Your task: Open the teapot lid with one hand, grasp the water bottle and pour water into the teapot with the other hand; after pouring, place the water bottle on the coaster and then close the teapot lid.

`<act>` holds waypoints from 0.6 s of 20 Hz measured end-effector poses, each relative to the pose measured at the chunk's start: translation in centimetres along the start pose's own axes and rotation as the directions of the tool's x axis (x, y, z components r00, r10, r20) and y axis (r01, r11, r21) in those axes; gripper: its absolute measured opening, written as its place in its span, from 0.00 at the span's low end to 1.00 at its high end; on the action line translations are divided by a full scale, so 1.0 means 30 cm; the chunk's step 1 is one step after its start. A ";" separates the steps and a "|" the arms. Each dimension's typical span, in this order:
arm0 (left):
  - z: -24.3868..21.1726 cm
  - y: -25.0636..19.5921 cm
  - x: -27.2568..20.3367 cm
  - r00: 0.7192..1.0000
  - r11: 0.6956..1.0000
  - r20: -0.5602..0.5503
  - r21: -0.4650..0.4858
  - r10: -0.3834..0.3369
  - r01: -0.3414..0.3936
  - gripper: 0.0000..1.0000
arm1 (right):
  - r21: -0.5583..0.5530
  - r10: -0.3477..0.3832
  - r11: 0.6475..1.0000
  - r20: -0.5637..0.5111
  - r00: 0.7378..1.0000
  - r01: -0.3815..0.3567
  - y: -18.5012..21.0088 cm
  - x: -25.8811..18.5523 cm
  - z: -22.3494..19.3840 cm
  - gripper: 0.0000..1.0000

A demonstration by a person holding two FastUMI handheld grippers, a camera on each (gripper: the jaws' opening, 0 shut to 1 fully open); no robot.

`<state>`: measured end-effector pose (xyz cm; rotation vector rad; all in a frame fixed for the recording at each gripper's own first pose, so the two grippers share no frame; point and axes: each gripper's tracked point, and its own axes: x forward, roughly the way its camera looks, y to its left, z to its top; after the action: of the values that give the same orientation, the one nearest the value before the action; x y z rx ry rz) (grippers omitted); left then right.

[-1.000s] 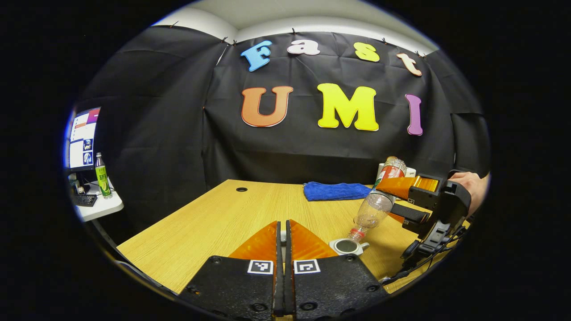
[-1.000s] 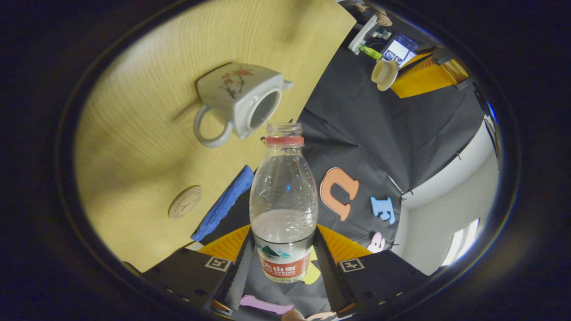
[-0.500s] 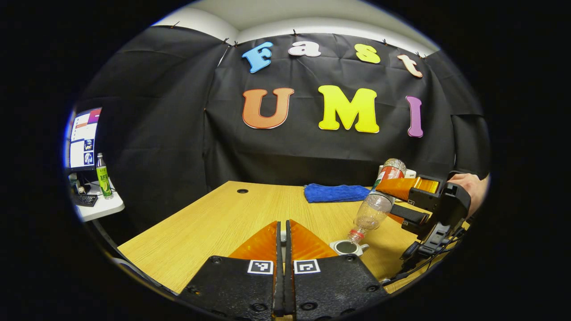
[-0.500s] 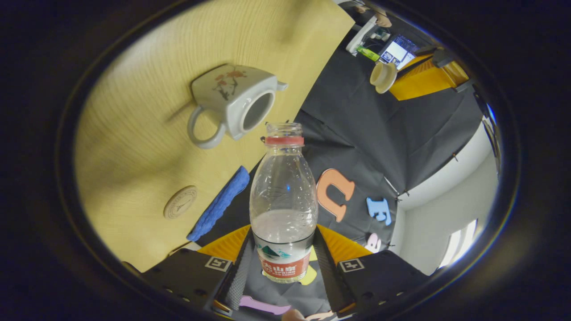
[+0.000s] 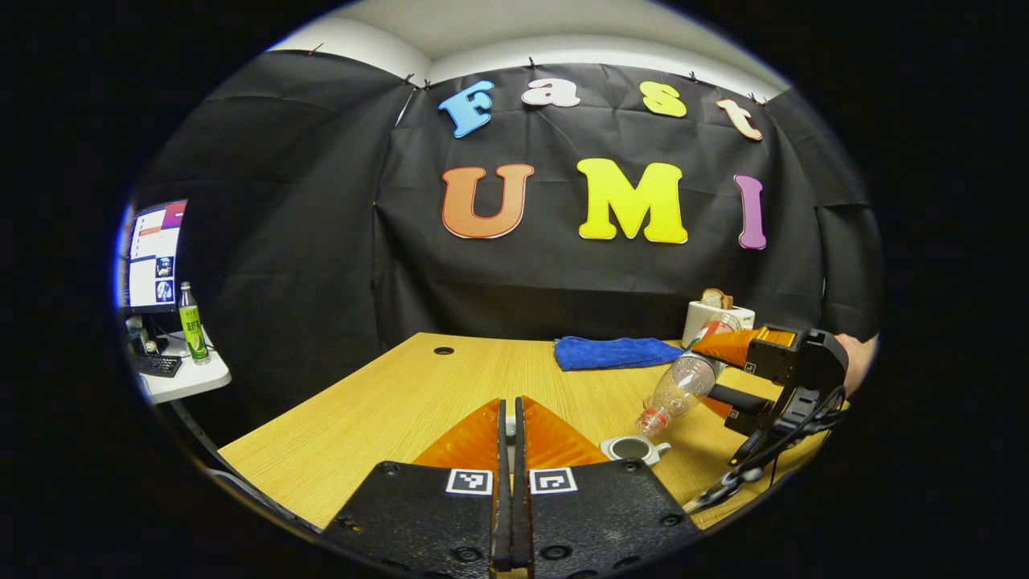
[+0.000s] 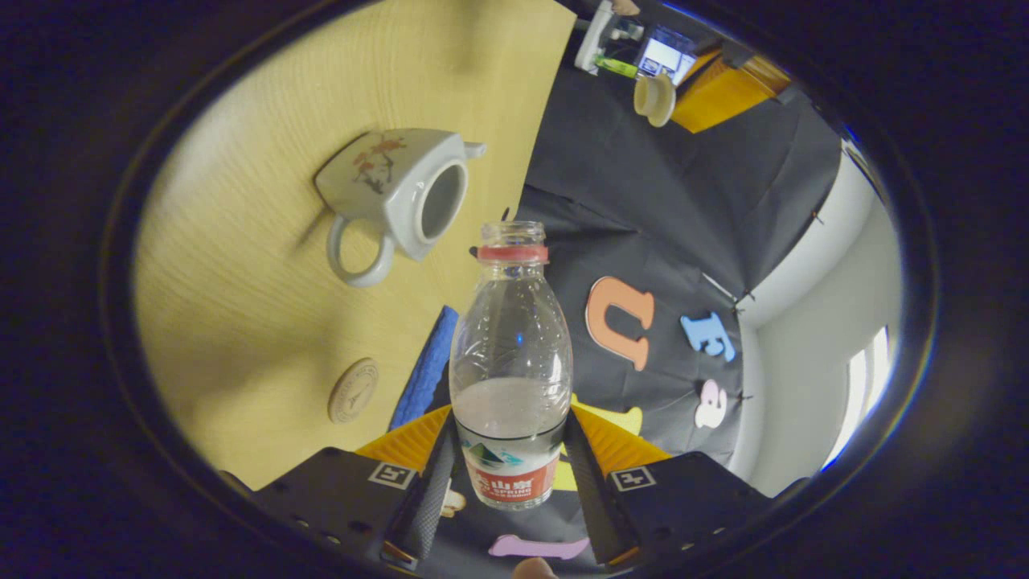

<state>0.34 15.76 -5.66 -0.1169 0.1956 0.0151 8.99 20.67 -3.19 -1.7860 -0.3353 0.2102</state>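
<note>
A clear water bottle point(image 6: 510, 354) with a red neck ring, uncapped, sits between the fingers of my right gripper point(image 6: 510, 418), which is shut on its labelled end. It is tilted, mouth pointing down toward the white flowered teapot point(image 6: 394, 193), whose mouth is uncovered. In the left gripper view the bottle point(image 5: 679, 384) hangs with its neck just above and right of the teapot point(image 5: 633, 449). My left gripper point(image 5: 508, 406) is shut; in the right gripper view the white teapot lid point(image 6: 653, 98) sits at its tip, off to the side. A round coaster point(image 6: 354, 390) lies on the wooden table point(image 6: 265, 322).
A blue cloth point(image 5: 615, 352) lies at the table's far side, next to a white toaster point(image 5: 715, 318). A side table at the left carries a monitor and a green bottle point(image 5: 191, 330). A hand point(image 5: 858, 360) holds the right gripper.
The right gripper has dropped lower and the bottle lies flatter, its mouth slightly back from the teapot. The left gripper has stayed almost still with the lid.
</note>
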 end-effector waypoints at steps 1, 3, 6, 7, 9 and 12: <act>-0.001 -0.004 -0.003 1.000 1.000 0.003 0.002 -0.003 0.003 0.03 | 0.090 0.042 0.995 -0.005 0.999 -0.041 0.030 -0.002 -0.005 0.72; 0.001 -0.013 -0.006 1.000 1.000 0.002 0.008 -0.005 0.005 0.03 | 0.274 0.113 0.956 -0.009 0.994 -0.106 0.073 -0.018 -0.013 0.72; 0.006 -0.028 -0.003 1.000 1.000 0.009 0.012 -0.010 0.010 0.03 | 0.515 0.165 0.844 0.009 0.986 -0.146 0.073 -0.047 -0.005 0.72; 0.010 -0.030 -0.006 1.000 1.000 0.011 0.014 -0.010 0.010 0.03 | 0.604 0.192 0.779 0.021 0.981 -0.166 0.075 -0.052 -0.012 0.72; 0.009 -0.047 -0.003 1.000 1.000 0.013 0.016 -0.016 0.016 0.03 | 0.760 0.228 0.624 0.044 0.973 -0.181 0.057 -0.052 -0.027 0.75; -0.002 -0.076 0.000 0.999 0.999 0.005 0.027 -0.036 0.035 0.03 | 0.918 0.242 0.361 0.080 0.967 -0.166 0.019 -0.048 -0.057 0.75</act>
<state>0.39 13.48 -5.46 -0.0933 0.1884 -0.0226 8.24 18.48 -3.38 -0.6611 0.0967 0.4188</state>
